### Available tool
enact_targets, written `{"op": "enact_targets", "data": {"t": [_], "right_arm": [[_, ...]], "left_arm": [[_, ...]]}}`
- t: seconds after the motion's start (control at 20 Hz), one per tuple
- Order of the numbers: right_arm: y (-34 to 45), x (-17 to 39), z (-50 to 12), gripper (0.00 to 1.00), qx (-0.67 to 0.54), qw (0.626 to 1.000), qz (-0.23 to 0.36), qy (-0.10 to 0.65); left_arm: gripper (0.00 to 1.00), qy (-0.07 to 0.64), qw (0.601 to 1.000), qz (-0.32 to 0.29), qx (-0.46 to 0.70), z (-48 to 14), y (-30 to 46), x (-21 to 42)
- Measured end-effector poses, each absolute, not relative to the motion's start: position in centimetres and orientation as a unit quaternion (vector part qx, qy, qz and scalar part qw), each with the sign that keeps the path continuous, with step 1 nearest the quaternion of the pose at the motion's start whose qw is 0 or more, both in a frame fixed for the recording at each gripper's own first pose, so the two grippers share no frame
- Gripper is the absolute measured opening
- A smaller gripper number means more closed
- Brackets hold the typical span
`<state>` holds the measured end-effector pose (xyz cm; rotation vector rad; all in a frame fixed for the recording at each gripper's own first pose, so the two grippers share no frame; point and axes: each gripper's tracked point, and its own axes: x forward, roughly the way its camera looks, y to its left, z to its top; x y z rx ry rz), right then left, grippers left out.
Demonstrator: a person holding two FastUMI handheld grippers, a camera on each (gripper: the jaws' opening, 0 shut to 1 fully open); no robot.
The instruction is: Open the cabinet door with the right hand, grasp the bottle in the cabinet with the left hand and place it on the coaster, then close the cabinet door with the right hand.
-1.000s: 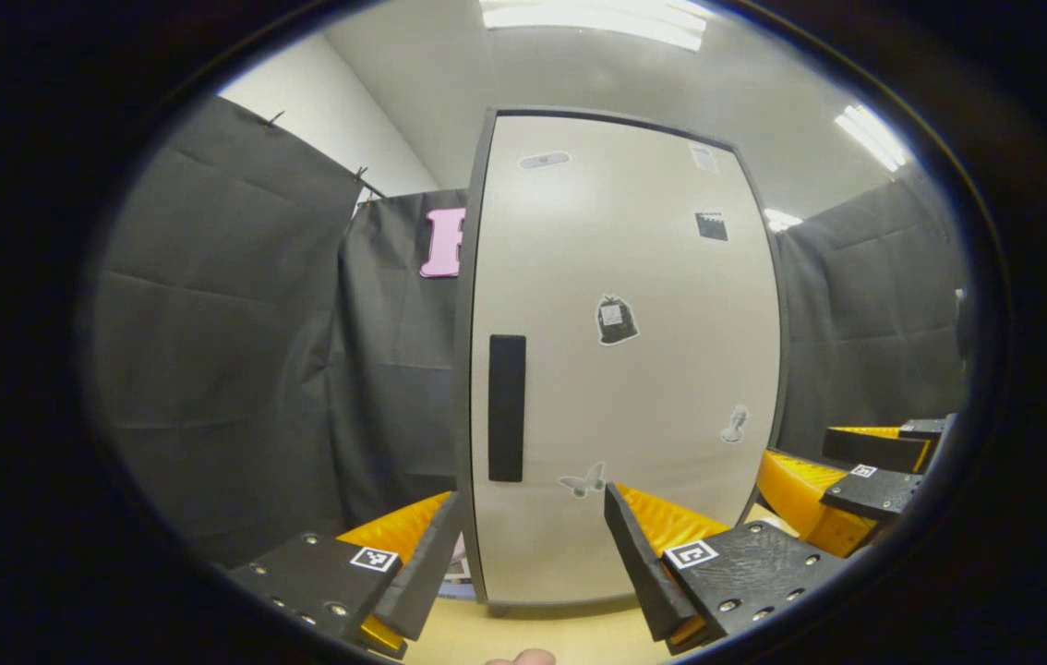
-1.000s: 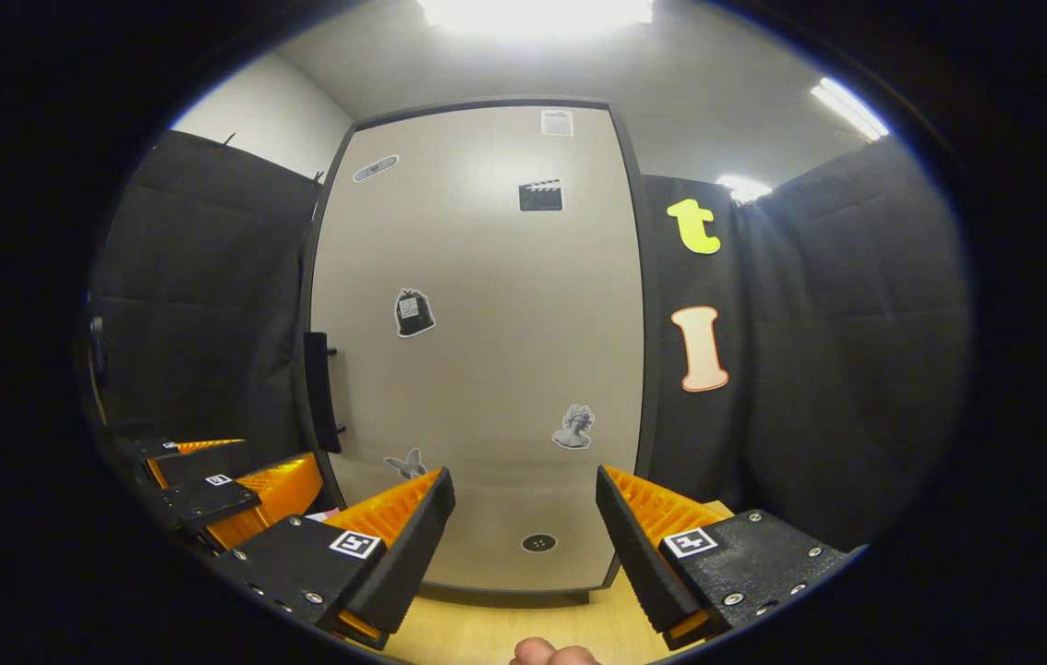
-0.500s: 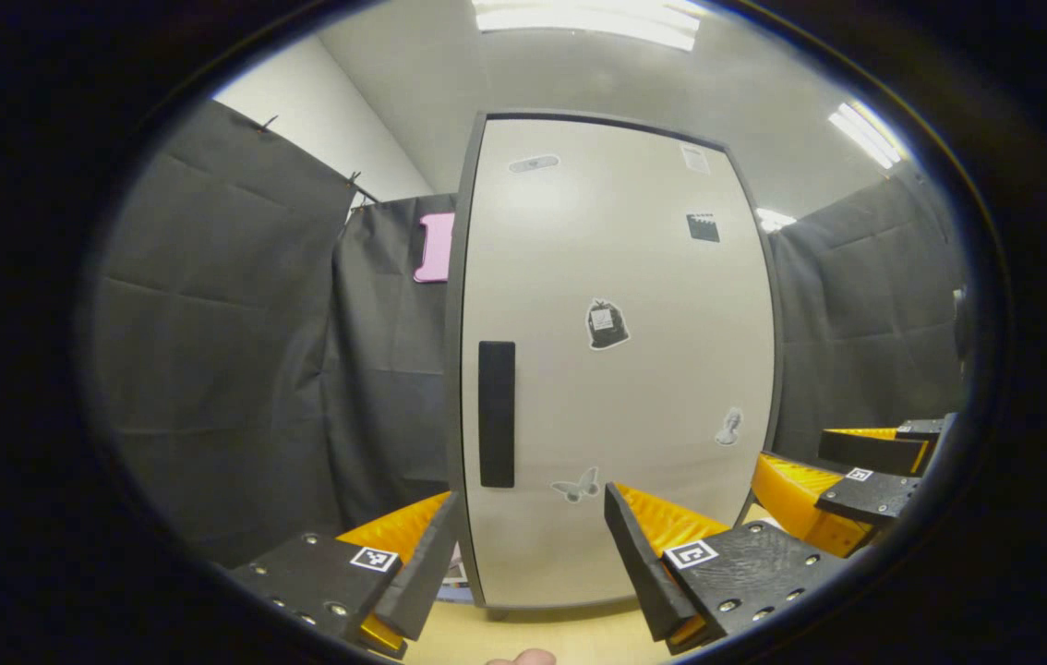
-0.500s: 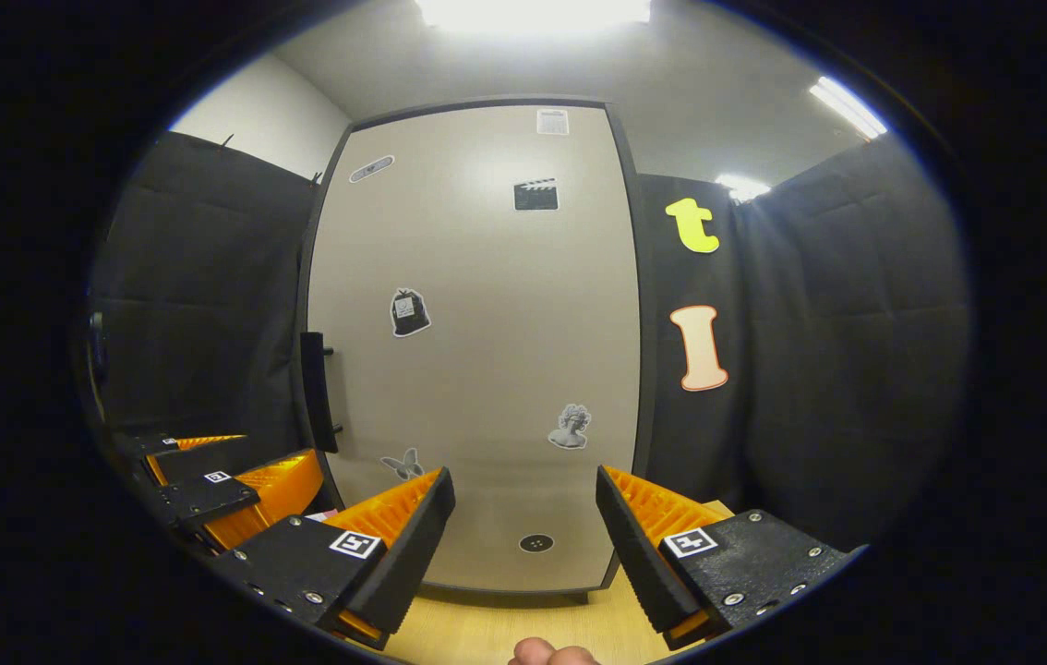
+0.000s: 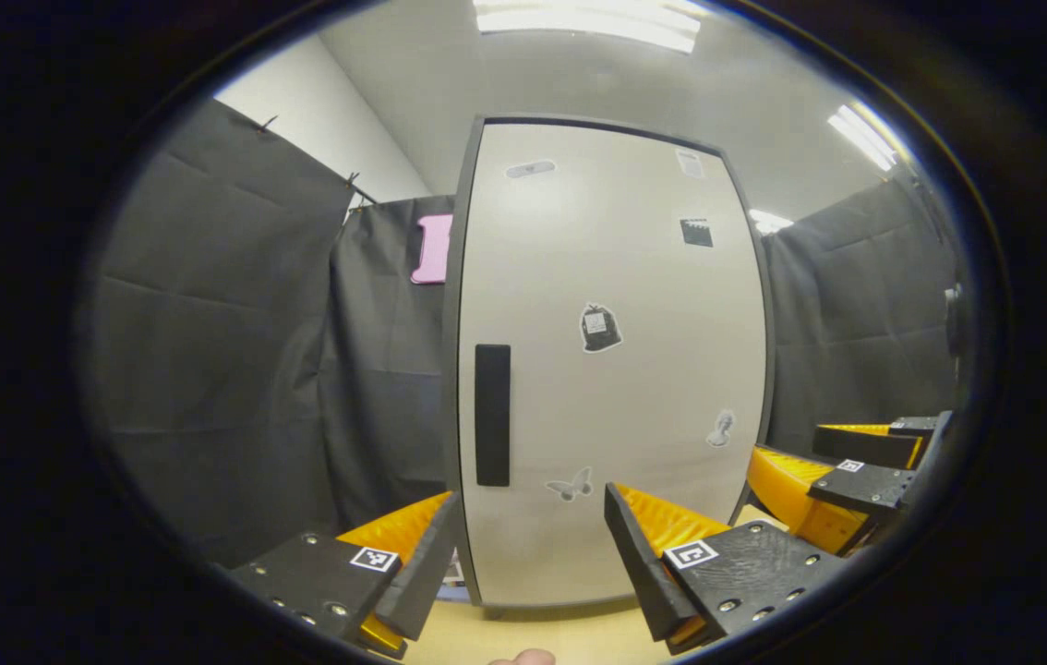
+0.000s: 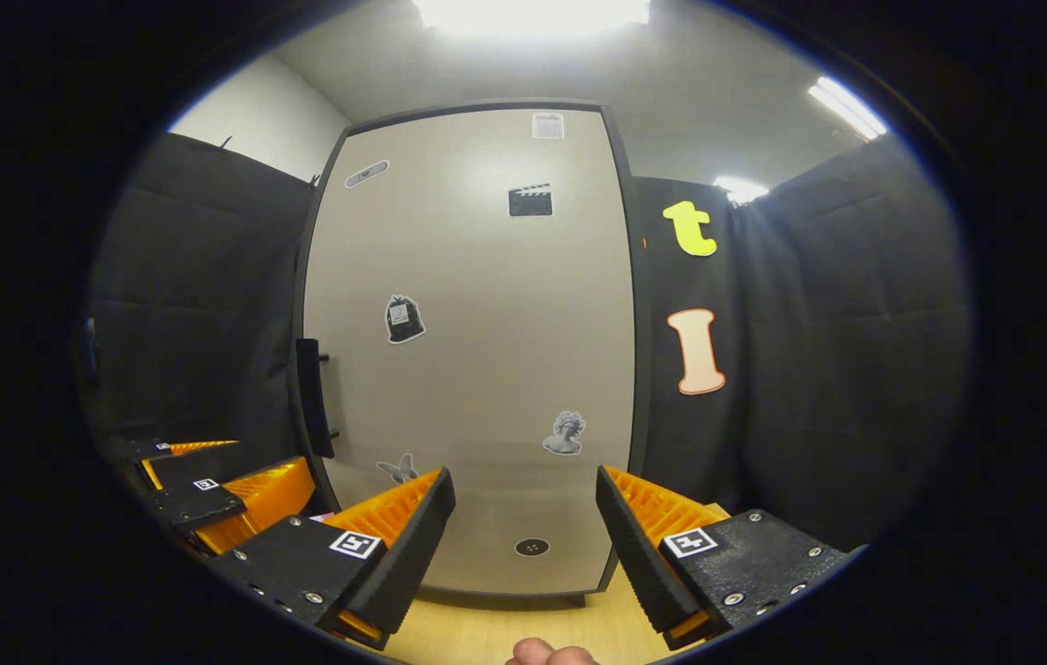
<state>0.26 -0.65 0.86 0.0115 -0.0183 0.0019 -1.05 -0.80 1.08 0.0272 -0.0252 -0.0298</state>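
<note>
A tall pale cabinet door [image 5: 616, 369] with a few stickers stands closed in front of me; it also faces the right gripper view as the cabinet door [image 6: 477, 369]. Its black vertical handle [image 5: 492, 415] is on the door's left edge, and the handle [image 6: 311, 397] shows side-on from the right. My left gripper [image 5: 528, 545] is open and empty, a short way from the door's lower part. My right gripper [image 6: 523, 531] is open and empty too, aimed at the door's lower middle. The right gripper [image 5: 842, 480] also appears at the right of the left gripper view. The bottle is hidden behind the door.
The cabinet stands on a light wooden tabletop [image 6: 496, 628]. Black cloth walls [image 5: 228, 351] close in on both sides. A small round dark fitting [image 6: 532, 547] sits low on the door. A fingertip [image 6: 547, 654] shows at the bottom edge.
Both views have drifted slightly, so the door and handle sit a little further left than before. Both grippers stay open, and the door stays closed.
</note>
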Motion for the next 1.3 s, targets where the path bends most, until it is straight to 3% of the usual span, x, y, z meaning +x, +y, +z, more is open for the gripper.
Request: {"op": "enact_targets", "data": {"t": [0.5, 1.15, 1.3], "right_arm": [[4.0, 3.5, 1.7, 0.95, -0.004, 0.999, 0.044, -0.015], [18.5, 9.4, 3.1, 0.95, 0.013, 0.989, 0.142, -0.029], [21.2, 12.1, 1.4, 0.95, 0.017, 0.986, 0.166, -0.010]], "left_arm": [[0.88, -0.008, 1.000, 0.015, 0.004, -0.1, 5.1, -3.8], [0.92, 0.021, 0.999, 0.040, 0.025, -4.4, 12.9, -10.7], [0.88, 0.015, 0.997, 0.051, 0.053, -4.6, 14.5, -12.3]]}}
